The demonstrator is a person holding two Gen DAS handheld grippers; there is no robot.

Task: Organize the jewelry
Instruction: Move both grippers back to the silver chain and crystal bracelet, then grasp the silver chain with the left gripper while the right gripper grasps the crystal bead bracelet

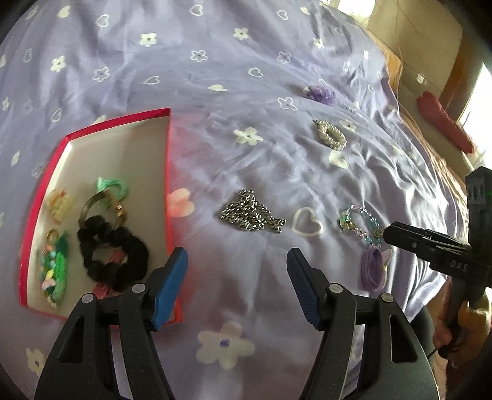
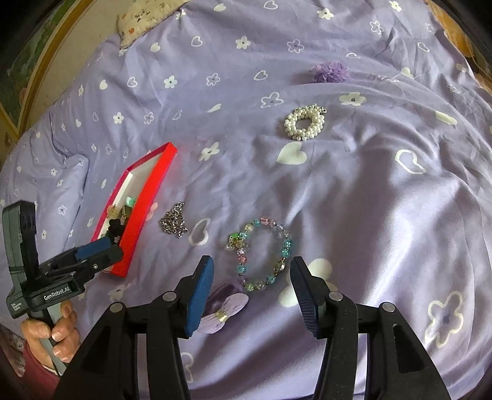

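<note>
Hovering low over the bed [image 2: 384,215], right gripper [image 2: 250,292] with fingers spread wide, nothing between them. Just under its left finger, a lilac bow [image 2: 226,304], partly hidden by the blue pad. Just beyond the fingertips, a bead bracelet [image 2: 261,255] in pastel glass, lying flat as a loop on the purple sheet. Left gripper [image 1: 236,286] also low over the sheet, fingers wide and empty, its left finger at the near right corner of the red box [image 1: 167,172]; whether it touches the box cannot be told. Box is shallow, white inside, sitting on the sheet left of the loose pieces. Inside it, near to far: a black scrunchie [image 1: 113,255] beside a heap of green beaded items [image 1: 55,270], a metal bangle [image 1: 101,206], a yellow claw clip [image 1: 60,204], a mint-green hair tie [image 1: 112,186]. On the sheet ahead of the left gripper, a silver chain [image 1: 250,215] bunched in a heap, between the box and the bracelet. Farther back, well apart from these, a pearl scrunchie [image 2: 304,123] lying flat. Farthest, a purple flower-like hair piece [image 2: 330,72] near a fold in the sheet. A hand [image 2: 53,332] grips the left gripper's handle, seen at lower left of the right view. Pillow [image 2: 144,21] at the far left edge of the bed.
</note>
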